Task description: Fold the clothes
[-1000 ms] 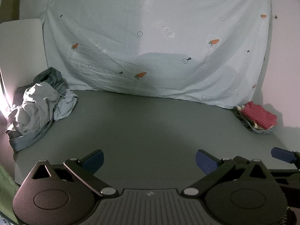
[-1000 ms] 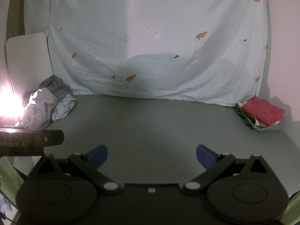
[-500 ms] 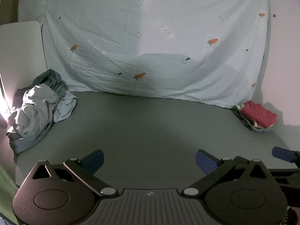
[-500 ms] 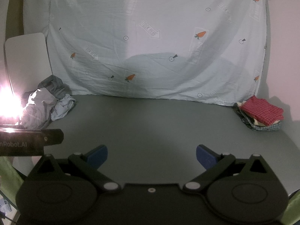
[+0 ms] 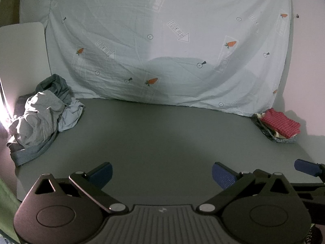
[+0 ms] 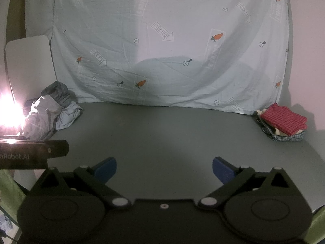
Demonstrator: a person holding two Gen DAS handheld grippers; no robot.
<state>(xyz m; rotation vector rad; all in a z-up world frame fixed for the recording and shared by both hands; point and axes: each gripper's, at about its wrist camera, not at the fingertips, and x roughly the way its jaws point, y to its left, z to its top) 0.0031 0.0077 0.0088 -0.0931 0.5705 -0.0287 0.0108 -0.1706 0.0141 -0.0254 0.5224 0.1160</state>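
Note:
A heap of unfolded grey and pale blue clothes (image 5: 43,116) lies at the far left of the grey table (image 5: 162,134); it also shows in the right wrist view (image 6: 50,113). A stack of folded clothes with a red checked piece on top (image 5: 279,125) sits at the far right, also in the right wrist view (image 6: 283,123). My left gripper (image 5: 162,174) is open and empty over the table's near edge. My right gripper (image 6: 164,169) is open and empty beside it; one of its blue fingertips (image 5: 306,166) shows in the left wrist view.
A pale sheet printed with carrots (image 5: 162,46) hangs behind the table. A white board (image 5: 22,61) leans at the far left. A bright lamp glare (image 6: 8,109) sits at the left edge. The left gripper's body (image 6: 34,154) shows at the left.
Both cameras have drifted slightly, so the scene sits a little lower and to the right in the left view. Both grippers stay open; no cloth has moved.

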